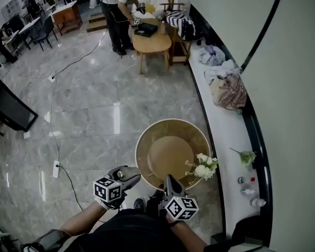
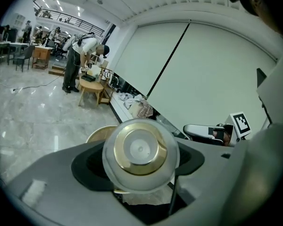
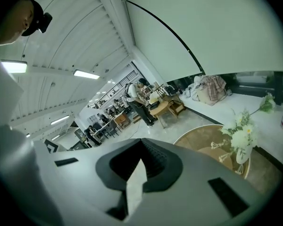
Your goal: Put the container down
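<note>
Seen from above, a person stands at a round wooden table (image 1: 147,135) with a gripper in each hand, both short of the table's near rim.

The left gripper (image 1: 128,175) has its jaws closed on the container (image 2: 140,154), a round clear vessel with a gold-coloured ring. It is seen end-on and held in the air, not yet over the tabletop. The right gripper (image 1: 170,182) has its jaws drawn together. A pale sliver shows between them, either a gap or a thin sheet; I cannot tell which.

To set the container down well, the left gripper should probably carry it over the bare middle of the table, away from the flowers. Its flat end should meet the wood squarely before the jaws ease apart.

I cannot tell whether the container holds anything. A small vase (image 3: 241,155) at the table's right edge holds white flowers (image 1: 203,168). Small bottles (image 1: 248,186) stand on the white ledge (image 1: 226,135) beyond, their contents too small to read.
</note>
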{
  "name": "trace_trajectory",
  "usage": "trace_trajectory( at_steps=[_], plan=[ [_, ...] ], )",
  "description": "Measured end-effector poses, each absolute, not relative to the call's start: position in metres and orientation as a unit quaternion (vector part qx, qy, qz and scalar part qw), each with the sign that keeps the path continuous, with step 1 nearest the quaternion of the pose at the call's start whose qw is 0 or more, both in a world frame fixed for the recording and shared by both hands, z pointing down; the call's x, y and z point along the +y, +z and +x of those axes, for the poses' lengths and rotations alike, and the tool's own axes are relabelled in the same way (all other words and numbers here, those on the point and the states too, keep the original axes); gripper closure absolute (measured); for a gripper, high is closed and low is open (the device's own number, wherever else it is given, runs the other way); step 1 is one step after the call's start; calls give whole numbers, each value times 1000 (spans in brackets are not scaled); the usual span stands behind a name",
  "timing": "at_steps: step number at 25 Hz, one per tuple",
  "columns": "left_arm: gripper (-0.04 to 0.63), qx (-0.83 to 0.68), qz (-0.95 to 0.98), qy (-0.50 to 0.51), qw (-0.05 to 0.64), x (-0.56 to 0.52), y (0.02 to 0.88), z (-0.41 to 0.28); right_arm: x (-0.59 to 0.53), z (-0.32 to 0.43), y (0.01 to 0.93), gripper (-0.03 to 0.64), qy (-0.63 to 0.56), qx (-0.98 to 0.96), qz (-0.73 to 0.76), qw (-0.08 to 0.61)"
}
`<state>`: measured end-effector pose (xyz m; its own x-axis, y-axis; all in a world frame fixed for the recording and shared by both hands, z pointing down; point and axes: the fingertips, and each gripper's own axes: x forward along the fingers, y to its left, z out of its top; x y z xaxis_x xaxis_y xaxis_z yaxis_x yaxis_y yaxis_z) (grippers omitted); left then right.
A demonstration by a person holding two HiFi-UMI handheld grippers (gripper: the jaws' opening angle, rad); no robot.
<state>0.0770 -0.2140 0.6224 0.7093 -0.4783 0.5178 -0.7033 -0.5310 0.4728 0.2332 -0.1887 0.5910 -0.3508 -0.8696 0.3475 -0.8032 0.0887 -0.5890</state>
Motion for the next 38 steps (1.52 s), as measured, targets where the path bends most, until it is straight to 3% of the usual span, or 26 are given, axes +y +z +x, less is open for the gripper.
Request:
trace_trajectory(
  at_steps=[15, 23, 38],
  plan=[
    [255, -379, 849, 223, 292, -290, 645, 116, -280, 280, 602, 611, -357, 749, -557, 35],
    [255, -367, 841, 252, 306, -335, 693, 112, -309, 275, 635, 611, -371, 731, -573, 10],
    [255, -315, 852, 369, 196, -403, 808, 110, -324, 257, 705, 611, -395, 701, -593, -43]
  ],
)
